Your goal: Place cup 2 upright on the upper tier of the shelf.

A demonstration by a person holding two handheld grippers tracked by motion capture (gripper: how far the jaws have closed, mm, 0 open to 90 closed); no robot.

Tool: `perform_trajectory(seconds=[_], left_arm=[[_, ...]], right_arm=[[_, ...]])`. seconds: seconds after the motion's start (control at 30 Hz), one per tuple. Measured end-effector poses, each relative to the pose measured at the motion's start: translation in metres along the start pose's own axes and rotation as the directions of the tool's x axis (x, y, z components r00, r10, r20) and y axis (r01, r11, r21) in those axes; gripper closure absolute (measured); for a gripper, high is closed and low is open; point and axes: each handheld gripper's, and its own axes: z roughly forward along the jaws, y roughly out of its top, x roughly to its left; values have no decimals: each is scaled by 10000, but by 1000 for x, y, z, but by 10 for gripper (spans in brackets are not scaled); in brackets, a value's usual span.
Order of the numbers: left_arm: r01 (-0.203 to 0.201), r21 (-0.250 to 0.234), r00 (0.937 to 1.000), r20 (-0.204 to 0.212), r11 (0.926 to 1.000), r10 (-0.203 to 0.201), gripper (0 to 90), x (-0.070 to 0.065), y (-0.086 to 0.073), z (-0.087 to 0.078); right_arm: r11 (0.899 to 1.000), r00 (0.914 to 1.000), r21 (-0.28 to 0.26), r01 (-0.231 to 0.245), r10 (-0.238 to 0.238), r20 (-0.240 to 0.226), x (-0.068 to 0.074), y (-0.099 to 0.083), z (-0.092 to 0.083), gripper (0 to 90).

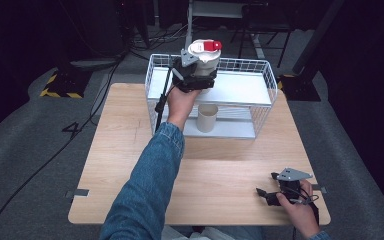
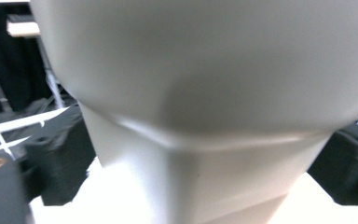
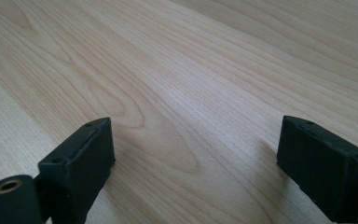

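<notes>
A white container with a red lid part is held over the left end of the top shelf of a white wire rack. My left gripper is shut on the container's lower body. In the left gripper view the container looms close, with a black jaw on each side. I cannot tell whether its base touches the shelf. My right gripper rests low on the table's front right, open with nothing between its fingers.
A beige cup stands on the rack's lower shelf. The rack sits at the far middle of the wooden table. Bare wood lies ahead of the right gripper. A black cable trails from the left gripper.
</notes>
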Motion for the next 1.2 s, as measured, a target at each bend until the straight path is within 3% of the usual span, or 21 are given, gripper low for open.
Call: perform_trajectory(seconds=[0.13, 0.3, 0.63, 0.97, 1.2], left_arm=[[-42, -160, 10000, -43, 9999, 41, 0, 1, 3, -4], [229, -188, 9996, 198, 9996, -225, 0, 7, 2, -11], [46, -174, 9986, 527, 9998, -37, 0, 6, 8, -32], [-150, -303, 9960, 876, 9994, 176, 0, 6, 10, -64], [31, -482, 9932, 1167, 9988, 26, 0, 7, 9, -84]], right_arm=[[10000, 10000, -1, 4, -4, 0, 0, 0, 0, 111], [10000, 10000, -2, 8, -8, 1, 0, 0, 0, 111], [10000, 10000, 18, -8, 8, 8, 0, 0, 0, 111], [10000, 10000, 30, 20, -20, 6, 0, 0, 0, 111], [10000, 10000, 29, 20, -20, 5, 0, 0, 0, 111]])
